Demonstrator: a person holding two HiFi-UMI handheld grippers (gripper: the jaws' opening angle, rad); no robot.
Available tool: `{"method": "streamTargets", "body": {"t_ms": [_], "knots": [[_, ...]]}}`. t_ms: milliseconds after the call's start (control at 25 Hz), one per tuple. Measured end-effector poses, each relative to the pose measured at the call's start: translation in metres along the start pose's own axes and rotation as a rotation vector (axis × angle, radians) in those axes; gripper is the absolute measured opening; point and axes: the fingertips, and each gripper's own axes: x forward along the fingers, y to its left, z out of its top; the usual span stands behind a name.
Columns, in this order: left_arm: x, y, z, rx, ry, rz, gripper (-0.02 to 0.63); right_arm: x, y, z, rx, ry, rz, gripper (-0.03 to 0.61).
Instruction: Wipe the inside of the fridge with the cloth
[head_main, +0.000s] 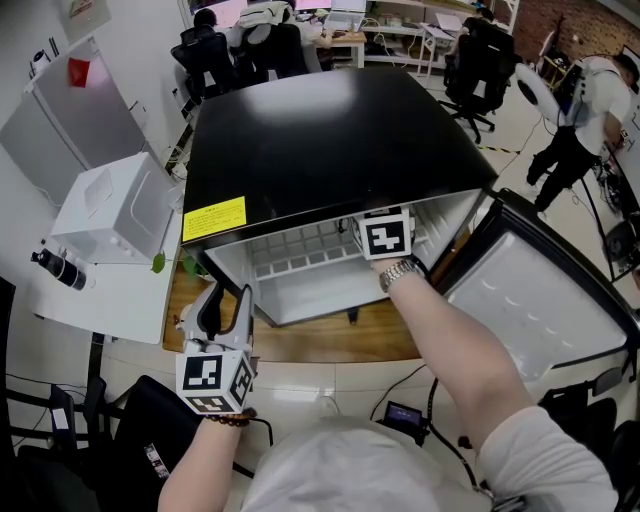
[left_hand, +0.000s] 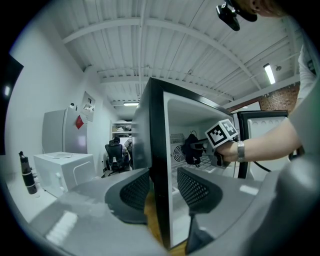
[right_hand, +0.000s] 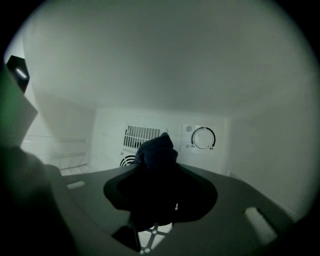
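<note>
The small black-topped fridge (head_main: 330, 150) stands with its door (head_main: 540, 300) swung wide off its right side. The right claw (right_hand: 156, 167) is deep inside the fridge, in its upper part and near the back wall. It is clenched on a dark cloth (right_hand: 156, 149). The cloth bunches up out of the jaws in front of the fridge's vent grille (right_hand: 141, 134), and the thermostat dial (right_hand: 204, 138) sits just to the right of it.

The left claw (head_main: 228, 305) hangs outside, at the fridge's front left corner. Its jaws are released and parted, with the edge of the fridge's left wall standing in line between them; a gap shows on both sides, so nothing is gripped.

The cloth looks soft, light and limp. It will fold and drag rather than push, so a wad pinched at its middle, as here, seems the best hold. The loose end should lie flat on the liner, and light pressure should do. It could snag on the fridge's wire shelf (head_main: 300, 265) or the dial.
</note>
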Motion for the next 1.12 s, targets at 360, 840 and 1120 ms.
{"method": "streamTargets", "body": {"t_ms": [360,840,1120], "knots": [[0.000,0.000,0.000,-0.004,0.005,0.013,0.170,-0.003,-0.030,-0.008,0.017,0.029,-0.061,0.149],[0.001,0.000,0.000,-0.017,0.009,0.033,0.172,-0.010,-0.058,-0.018,0.035,0.079,-0.145,0.149],[0.001,0.000,0.000,-0.017,0.014,0.032,0.172,-0.014,-0.064,-0.018,0.060,0.089,-0.195,0.149]]}}
